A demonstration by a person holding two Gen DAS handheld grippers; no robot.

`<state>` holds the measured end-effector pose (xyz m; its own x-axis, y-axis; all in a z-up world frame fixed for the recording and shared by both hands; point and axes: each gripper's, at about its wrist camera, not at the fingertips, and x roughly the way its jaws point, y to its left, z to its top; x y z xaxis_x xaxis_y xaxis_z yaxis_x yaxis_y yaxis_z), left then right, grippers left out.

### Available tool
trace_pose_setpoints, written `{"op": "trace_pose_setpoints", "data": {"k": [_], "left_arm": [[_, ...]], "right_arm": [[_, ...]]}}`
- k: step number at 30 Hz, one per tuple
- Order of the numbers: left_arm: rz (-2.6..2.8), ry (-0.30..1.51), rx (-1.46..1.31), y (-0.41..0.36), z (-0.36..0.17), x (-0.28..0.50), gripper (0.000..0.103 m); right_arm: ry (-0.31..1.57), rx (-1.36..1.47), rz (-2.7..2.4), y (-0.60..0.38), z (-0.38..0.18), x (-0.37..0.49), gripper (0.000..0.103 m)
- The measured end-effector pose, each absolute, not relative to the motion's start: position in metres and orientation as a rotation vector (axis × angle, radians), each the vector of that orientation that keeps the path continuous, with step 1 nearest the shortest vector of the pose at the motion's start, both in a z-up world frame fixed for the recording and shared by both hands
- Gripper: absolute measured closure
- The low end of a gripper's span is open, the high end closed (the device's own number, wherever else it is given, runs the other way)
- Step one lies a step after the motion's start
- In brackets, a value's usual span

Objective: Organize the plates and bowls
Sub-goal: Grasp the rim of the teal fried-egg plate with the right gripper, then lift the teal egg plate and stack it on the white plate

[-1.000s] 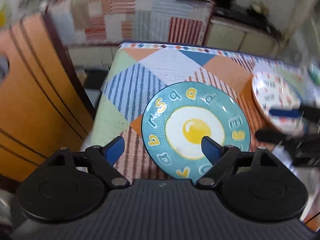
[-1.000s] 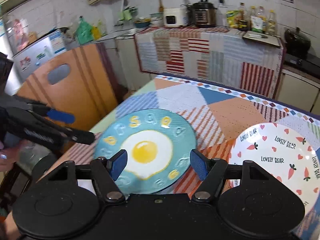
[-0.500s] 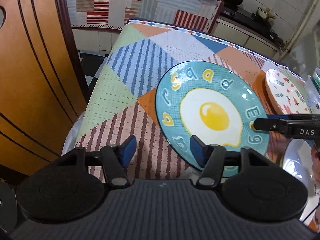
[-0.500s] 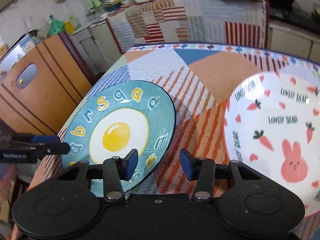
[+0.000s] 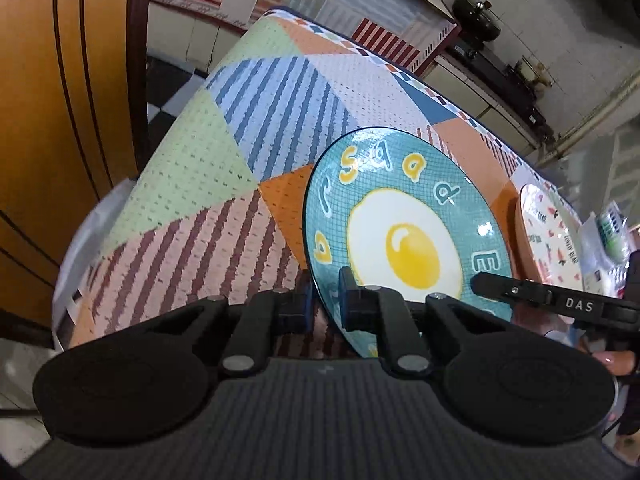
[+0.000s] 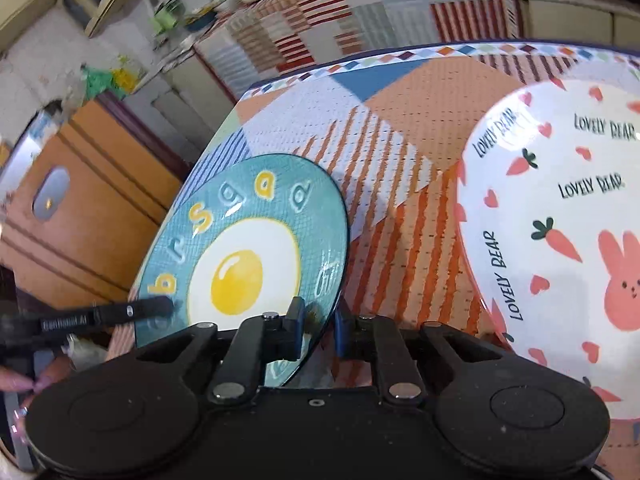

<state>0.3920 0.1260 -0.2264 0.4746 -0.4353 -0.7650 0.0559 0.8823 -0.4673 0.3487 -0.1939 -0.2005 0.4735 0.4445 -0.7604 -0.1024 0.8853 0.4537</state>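
A teal plate (image 5: 404, 240) with a fried-egg picture and letters lies on the patchwork tablecloth; it also shows in the right wrist view (image 6: 244, 264). My left gripper (image 5: 325, 304) is shut on its near left rim. My right gripper (image 6: 318, 330) is shut on its near right rim. Each gripper's finger shows in the other's view, over the plate's edge. A white "LOVELY BEAR" plate (image 6: 560, 224) with a pink rabbit and carrots lies to the right of the teal one, and shows small in the left wrist view (image 5: 554, 236).
The table (image 5: 224, 168) has a patchwork cloth. An orange wooden chair back (image 5: 60, 100) stands to its left. A counter with a striped patchwork cover (image 6: 332, 28) stands behind. A stove with a black pot (image 5: 476, 24) stands at the back right.
Both grippers have moved in on the teal plate and shut on its near rim, one on each side. Both were open before.
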Motion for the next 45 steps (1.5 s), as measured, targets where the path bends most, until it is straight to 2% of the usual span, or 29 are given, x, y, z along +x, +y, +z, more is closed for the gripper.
{"op": "trace_pose_setpoints", "data": {"k": [6,9,14,21,36,45], "left_arm": [[-0.276,1.051,-0.387,0.120,-0.222,0.389,0.091],[-0.271,1.067,-0.329,0.116,-0.216,0.383,0.088],[-0.261,1.069,-0.311,0.119,-0.208,0.369,0.085],[-0.299,1.030,-0.284,0.116,-0.180,0.339,0.085],[-0.436,0.936,-0.185,0.065,-0.088,0.265,0.084],[-0.545,0.980,-0.185,0.036,-0.078,0.215,0.082]], "right_arm": [[1.076,0.366,0.346,-0.191,-0.199,0.355,0.086],[1.080,0.339,0.387,-0.190,-0.195,0.350,0.086],[1.010,0.155,0.464,-0.172,-0.175,0.322,0.083],[0.938,0.163,0.482,-0.182,-0.156,0.298,0.083],[0.879,0.206,0.426,-0.228,-0.066,0.219,0.083],[0.908,0.197,0.353,-0.256,-0.038,0.156,0.083]]}}
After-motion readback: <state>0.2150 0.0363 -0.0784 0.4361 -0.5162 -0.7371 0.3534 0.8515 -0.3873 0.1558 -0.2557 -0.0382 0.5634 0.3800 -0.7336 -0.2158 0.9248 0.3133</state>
